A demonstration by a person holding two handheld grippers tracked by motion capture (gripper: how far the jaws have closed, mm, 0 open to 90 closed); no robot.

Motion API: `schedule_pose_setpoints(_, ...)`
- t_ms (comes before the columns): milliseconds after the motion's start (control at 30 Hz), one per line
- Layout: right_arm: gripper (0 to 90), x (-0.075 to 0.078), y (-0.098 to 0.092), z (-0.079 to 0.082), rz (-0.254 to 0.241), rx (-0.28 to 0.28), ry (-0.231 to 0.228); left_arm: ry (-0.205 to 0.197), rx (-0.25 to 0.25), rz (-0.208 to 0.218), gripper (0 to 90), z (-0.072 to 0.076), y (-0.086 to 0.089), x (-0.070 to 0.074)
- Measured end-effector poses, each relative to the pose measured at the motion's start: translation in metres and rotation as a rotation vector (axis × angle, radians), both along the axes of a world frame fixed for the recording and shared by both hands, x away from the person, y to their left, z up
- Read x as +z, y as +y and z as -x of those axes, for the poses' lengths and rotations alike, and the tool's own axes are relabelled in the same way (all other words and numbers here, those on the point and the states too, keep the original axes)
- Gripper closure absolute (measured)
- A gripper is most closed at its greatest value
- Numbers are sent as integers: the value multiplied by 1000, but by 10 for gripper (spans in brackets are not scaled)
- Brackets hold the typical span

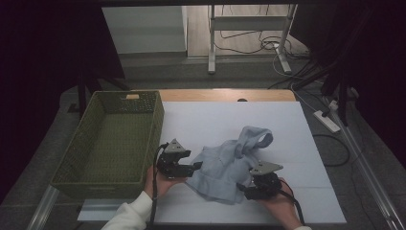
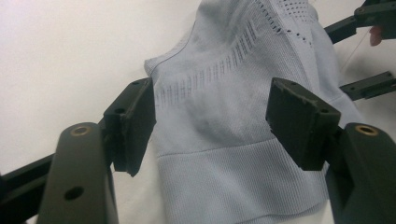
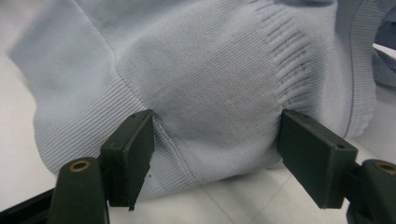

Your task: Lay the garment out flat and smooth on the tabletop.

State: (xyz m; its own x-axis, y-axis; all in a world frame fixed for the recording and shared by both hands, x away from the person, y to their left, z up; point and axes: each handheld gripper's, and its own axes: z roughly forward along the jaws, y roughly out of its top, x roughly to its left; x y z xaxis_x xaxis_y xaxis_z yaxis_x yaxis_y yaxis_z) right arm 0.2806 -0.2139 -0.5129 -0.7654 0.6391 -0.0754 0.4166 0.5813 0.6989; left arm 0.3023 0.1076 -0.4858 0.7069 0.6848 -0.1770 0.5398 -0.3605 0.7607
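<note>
Your left tongs (image 1: 195, 166) and right tongs (image 1: 241, 188) both stood apart, gripping nothing; the sweater (image 1: 225, 165) lay crumpled on the tabletop (image 1: 201, 120), basket (image 1: 72, 179) unfilled.

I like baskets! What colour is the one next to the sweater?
The basket is olive green, seen best in the high view.

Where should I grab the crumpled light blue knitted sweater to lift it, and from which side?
Take the light blue knitted sweater by its ribbed hem band, coming in low from the near side. The band lies flat and thick at the edge by the left gripper, whose open jaws already straddle it.
</note>
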Motion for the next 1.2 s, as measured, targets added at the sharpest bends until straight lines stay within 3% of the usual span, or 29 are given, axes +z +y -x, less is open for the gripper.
schedule_pose_setpoints(367, 444, -4, 1, -1, 39, -28, -15, 5, 2, 0, 319, -1, 0, 0)
schedule_pose_setpoints(533, 645, -2, -1, -4, 27, -27, -27, 8, -1, -6, 318, -1, -2, -2)
schedule_pose_setpoints(600, 821, -1, -1, -4, 37, -27, -47, 9, 0, -6, 318, -1, -3, -2)
schedule_pose_setpoints(633, 851, -1, -2, -5, 40, -20, -53, 8, 0, -8, 318, -1, -3, -2)
schedule_pose_setpoints(967, 880, 2, -4, -7, 31, -1, -37, 8, -6, -16, 316, -1, -3, -3)
schedule_pose_setpoints(1200, 880, 13, -11, -7, 2, -12, -62, 8, -2, -13, 316, -2, -2, -3)
